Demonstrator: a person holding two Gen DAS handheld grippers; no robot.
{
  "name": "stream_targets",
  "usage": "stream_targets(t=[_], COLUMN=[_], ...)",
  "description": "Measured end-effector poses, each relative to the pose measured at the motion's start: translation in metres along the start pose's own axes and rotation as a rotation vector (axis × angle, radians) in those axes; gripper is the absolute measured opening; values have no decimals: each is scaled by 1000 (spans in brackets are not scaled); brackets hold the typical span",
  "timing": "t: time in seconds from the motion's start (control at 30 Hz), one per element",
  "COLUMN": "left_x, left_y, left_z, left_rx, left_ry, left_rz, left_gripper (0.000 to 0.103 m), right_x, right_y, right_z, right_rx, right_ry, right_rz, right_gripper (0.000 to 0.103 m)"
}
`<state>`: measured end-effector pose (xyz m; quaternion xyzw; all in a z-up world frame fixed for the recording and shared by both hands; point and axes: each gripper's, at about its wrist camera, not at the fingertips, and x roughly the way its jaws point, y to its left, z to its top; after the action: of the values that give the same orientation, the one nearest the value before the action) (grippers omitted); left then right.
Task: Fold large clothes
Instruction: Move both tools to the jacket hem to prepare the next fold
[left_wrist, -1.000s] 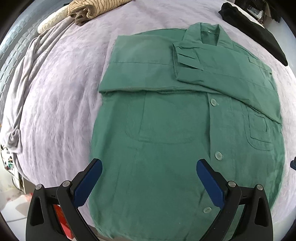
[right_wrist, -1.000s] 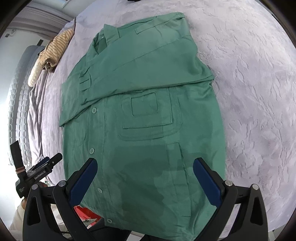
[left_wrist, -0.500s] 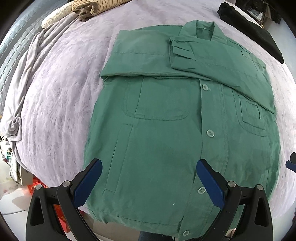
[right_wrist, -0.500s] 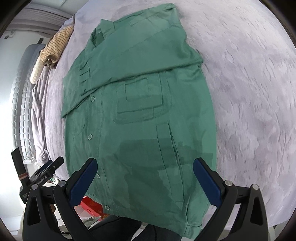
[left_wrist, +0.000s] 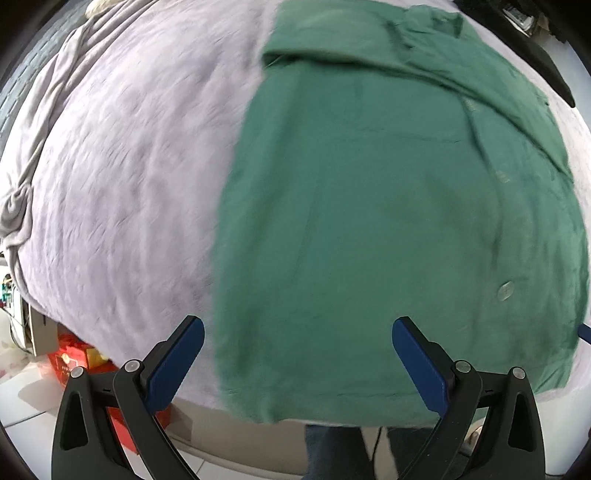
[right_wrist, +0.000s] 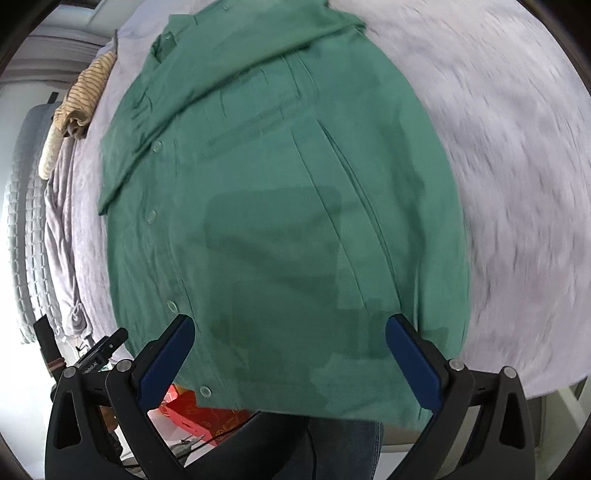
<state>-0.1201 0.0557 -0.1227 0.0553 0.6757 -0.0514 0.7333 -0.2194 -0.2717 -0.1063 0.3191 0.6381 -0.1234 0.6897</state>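
A large green button-up jacket (left_wrist: 388, 206) lies face up on a lilac bedspread (left_wrist: 129, 177), both sleeves folded across the chest. Its hem hangs at the near bed edge. My left gripper (left_wrist: 297, 350) is open and empty, hovering low over the hem's left corner. My right gripper (right_wrist: 290, 350) is open and empty over the hem's right part of the jacket (right_wrist: 280, 206). Its shadow falls on the cloth. The left gripper's body (right_wrist: 99, 350) shows at the lower left of the right wrist view.
A striped tan garment (right_wrist: 85, 92) and a grey blanket (right_wrist: 62, 229) lie at the far left of the bed. A black garment (left_wrist: 546, 66) lies at the far right. A red box (right_wrist: 199, 410) sits on the floor below the bed edge. The person's legs (right_wrist: 332, 446) stand close.
Both grippers have dropped lower and pulled back toward the near edge of the bed, over the jacket's hem. The left one shifted left. Both stay open. The jacket has not moved.
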Motion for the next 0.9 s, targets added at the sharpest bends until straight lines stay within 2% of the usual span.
stream_targets(t=[0.13,0.3,0.6,0.73,0.8,0.9], left_x=[11,23,49,56,57,55], left_y=[31,51,57,52,45,41], left_z=[-10,-17,-22,-27,-28,-32], left_rx=[-21,-21,-15,7,15,22], left_ry=[24,41,118,141,143,137], left_rz=[-47,-123,-284,-313,-327,-372], left_gripper=[102,102,102,102,102,102], right_x=[-7,-24,-5,-2,-3,-13], right_y=[-18,-47,-93,-104,-106,-104], right_z=[-18,-29,-51,-60,-61,-58], right_rx=[63,157,270,334,361,368], right_ry=[-47,-151,-131,-146,-161,-193], right_rz=[-8,-26,-25,89,178,381], right_gripper=[103,103,103,103,103,103])
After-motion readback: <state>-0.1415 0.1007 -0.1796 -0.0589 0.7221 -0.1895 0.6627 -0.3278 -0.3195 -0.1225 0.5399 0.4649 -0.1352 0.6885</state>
